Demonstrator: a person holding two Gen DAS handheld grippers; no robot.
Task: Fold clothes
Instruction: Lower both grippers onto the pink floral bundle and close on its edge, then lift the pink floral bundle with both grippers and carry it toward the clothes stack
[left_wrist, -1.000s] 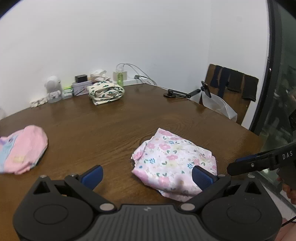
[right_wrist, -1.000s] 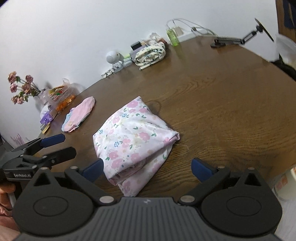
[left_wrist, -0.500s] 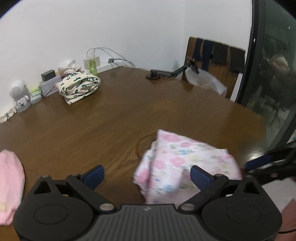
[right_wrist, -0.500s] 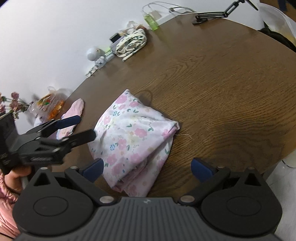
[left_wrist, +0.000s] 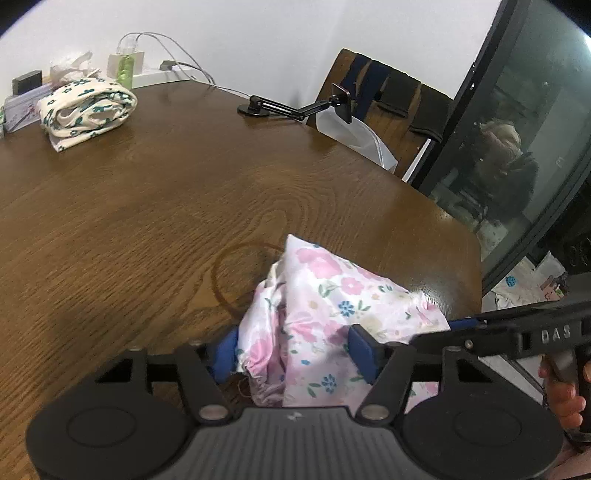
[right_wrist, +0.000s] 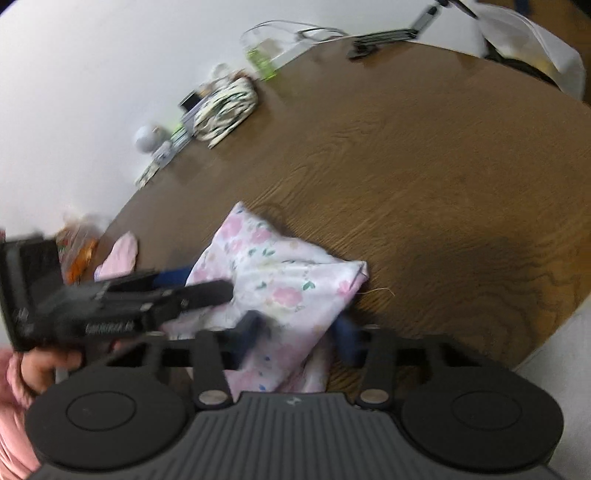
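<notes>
Both grippers are bunched up on the floral garment (left_wrist: 332, 306) right at the near edge of the table (left_wrist: 147, 206), so that's where this could go sideways.

The left gripper (left_wrist: 293, 349) has cloth bulging between its blue fingers (left_wrist: 360, 349), which are partly closed in around it. Whether it's really pinched or just sitting there, I can't tell. Same story for the right gripper (right_wrist: 299, 334): fabric runs between its fingers, but the view is blurry, so grip is a guess.

Risks as I see them:
- The bundle is lumpy and layered, so a pinch probably catches several layers and the fold drags open unevenly.
- It's slippery-looking fabric near the edge, and a tug toward the person could pull it off the table.
- The two grippers are nearly touching and could knock each other.

The other folded piece (left_wrist: 86, 105) sits far back, out of harm's way.
</notes>
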